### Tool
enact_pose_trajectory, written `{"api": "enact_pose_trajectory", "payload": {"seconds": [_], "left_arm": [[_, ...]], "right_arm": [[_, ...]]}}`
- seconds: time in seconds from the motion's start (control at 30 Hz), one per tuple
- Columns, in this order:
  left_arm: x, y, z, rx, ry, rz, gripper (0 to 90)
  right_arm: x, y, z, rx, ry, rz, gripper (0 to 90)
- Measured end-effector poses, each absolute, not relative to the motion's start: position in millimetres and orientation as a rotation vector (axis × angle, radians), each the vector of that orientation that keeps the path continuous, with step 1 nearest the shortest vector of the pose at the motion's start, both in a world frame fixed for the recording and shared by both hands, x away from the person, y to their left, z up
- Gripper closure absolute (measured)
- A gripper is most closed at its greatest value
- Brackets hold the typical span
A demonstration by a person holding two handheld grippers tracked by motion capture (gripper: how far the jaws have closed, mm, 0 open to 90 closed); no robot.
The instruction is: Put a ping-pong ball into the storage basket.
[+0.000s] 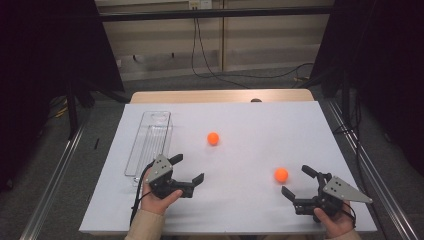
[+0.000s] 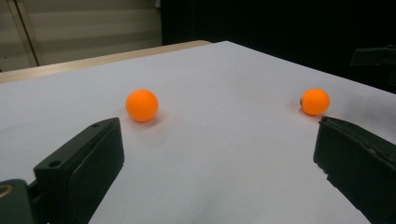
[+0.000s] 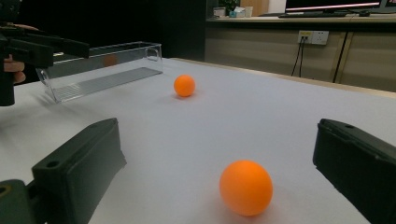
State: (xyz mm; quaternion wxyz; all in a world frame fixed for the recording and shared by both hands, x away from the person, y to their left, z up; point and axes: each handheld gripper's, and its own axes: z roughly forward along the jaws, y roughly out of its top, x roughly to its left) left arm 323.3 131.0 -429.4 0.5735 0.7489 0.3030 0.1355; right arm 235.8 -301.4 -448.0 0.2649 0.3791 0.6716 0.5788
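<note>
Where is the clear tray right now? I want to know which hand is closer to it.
In the high view the clear tray lies lengthwise on the table's left side, just beyond the left gripper.

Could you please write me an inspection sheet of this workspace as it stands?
Surface: white sheet over a wooden table, flat and clean.
Job's things: near ball just ahead of the right hand-held gripper; far ball mid-table; clear tray at the left, nothing in it, lying lengthwise.
Clutter: nothing seen.
Grippers: left hand-held gripper open, beside the tray's near end, holding nothing; right hand-held gripper open, aimed at the near ball, not touching it.
Cables: black cable trails from the left hand-held gripper; wall cables hang behind the table.
Surroundings: black curtains on both sides, floor rails.
</note>
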Motion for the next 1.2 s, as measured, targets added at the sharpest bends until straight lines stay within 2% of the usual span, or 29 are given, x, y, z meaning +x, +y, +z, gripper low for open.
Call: {"api": "enact_pose_trajectory", "payload": {"seconds": [1.2], "left_arm": [[332.7, 98.5, -434.1, 1.804, 0.670, 0.289, 2.0]], "right_arm": [[235.4, -302.2, -446.9, 1.021, 1.807, 1.567, 1.5]]}}
